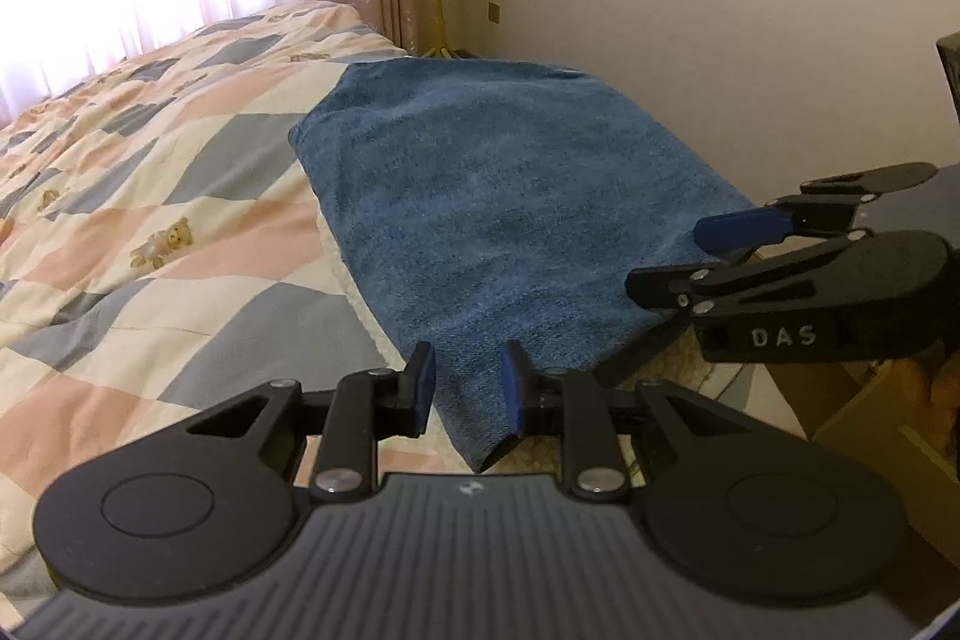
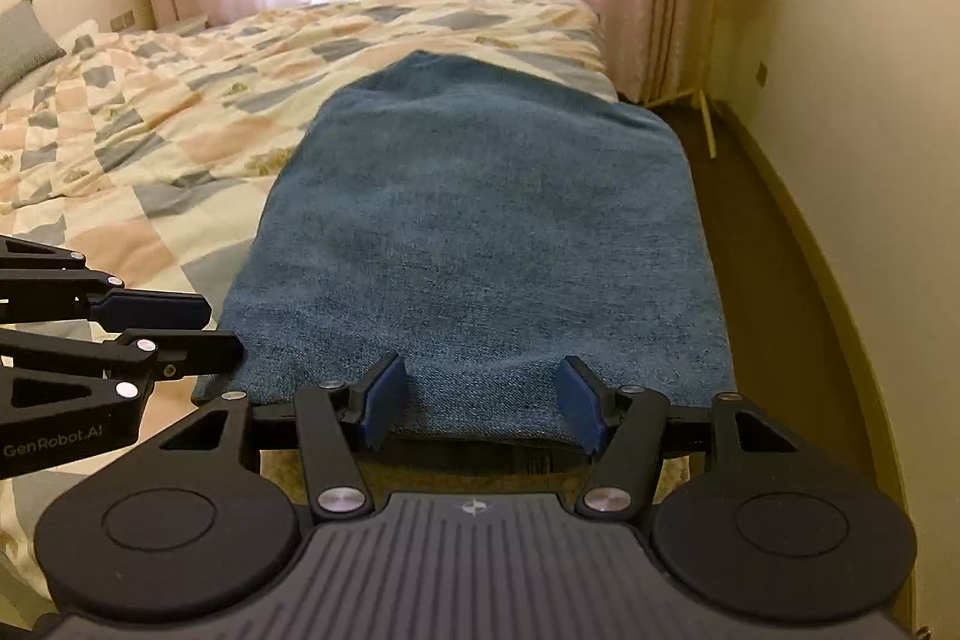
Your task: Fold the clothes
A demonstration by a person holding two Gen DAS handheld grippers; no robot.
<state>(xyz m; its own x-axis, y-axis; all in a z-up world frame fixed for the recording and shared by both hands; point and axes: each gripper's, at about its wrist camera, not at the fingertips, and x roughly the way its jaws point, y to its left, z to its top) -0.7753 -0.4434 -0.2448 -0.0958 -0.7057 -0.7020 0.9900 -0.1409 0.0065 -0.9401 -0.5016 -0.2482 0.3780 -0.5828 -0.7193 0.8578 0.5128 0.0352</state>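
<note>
On patchwork quilt [image 2: 150,112], nubby blue denim garment [image 2: 480,232]

The left gripper [image 1: 465,382] is level, its two blue-padded fingers [image 1: 425,379] standing parted with a clear gap between them, pointing forward and slightly downward. The right gripper [image 2: 483,403] is held the same way, level and forward, with its jaws spread wider than those of the left. In the left wrist view the right gripper [image 1: 690,259] reaches in from the right side, turned on edge so one finger lies above the other, just ahead of and beside the left fingertips. In the right wrist view the left gripper [image 2: 225,325] enters from the left, likewise edge-on, near the right gripper's left finger [image 2: 384,397].
</note>
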